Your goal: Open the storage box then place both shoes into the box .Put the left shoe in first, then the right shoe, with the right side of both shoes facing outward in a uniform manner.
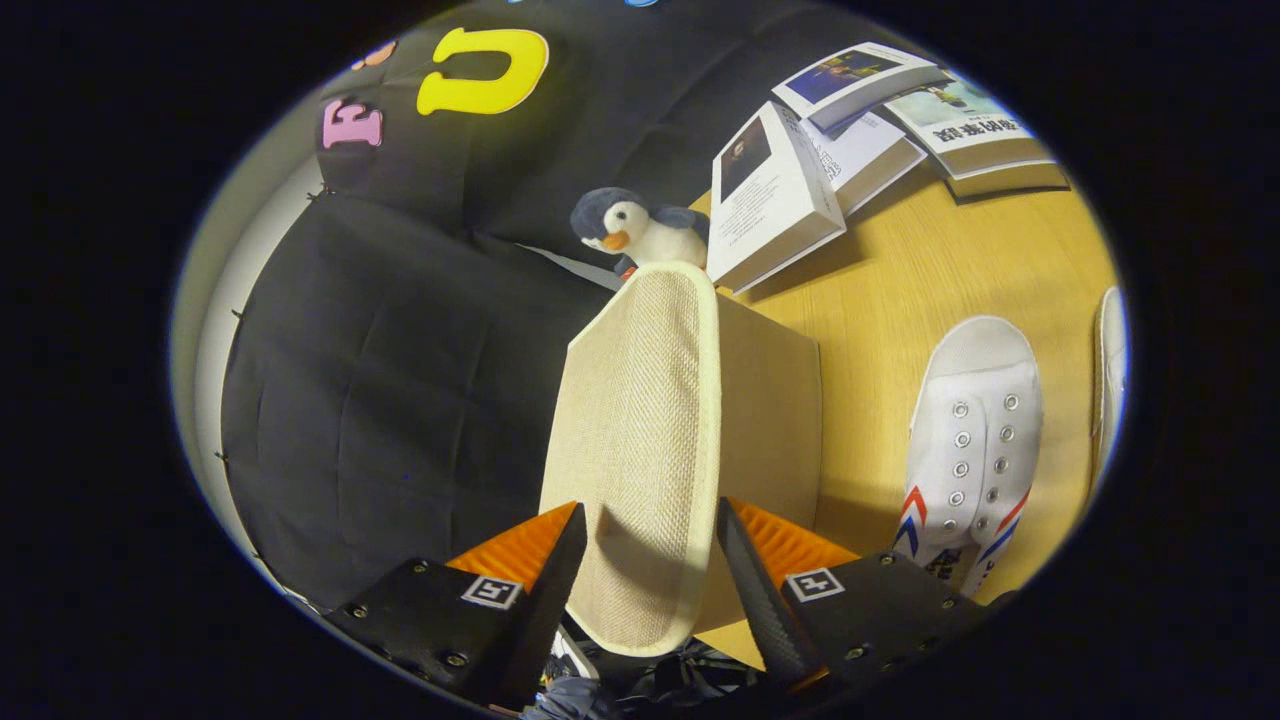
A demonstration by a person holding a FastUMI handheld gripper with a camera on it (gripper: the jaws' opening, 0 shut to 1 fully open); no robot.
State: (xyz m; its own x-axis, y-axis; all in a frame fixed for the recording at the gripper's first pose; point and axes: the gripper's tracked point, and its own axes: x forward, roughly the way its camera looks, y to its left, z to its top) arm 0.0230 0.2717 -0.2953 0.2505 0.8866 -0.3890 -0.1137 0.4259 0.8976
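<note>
Between the 2 fingers of the gripper stands the woven beige lid of the storage box, raised on edge and running away from the camera toward the booth wall. Both fingers sit close against the lid's 2 faces, 1 on each side near its rounded lower end, so they look clamped on it, though the actual contact on the right side is hard to make out. Just beyond and to the right of the lid is the plain tan side of the box, resting on the wooden table.

Right of the box, well apart from the fingers, lies a white shoe with metal eyelets and red and blue stripes on its sides, toe pointing away from the camera. Farther right, at the edge of the table, a sliver of a second white shoe shows.

Beyond the far end of the lid sits a small plush penguin, and beside it a thick book stands tilted on the table. Past that, 3 more books lie in a loose overlapping group near the table's far end
</note>
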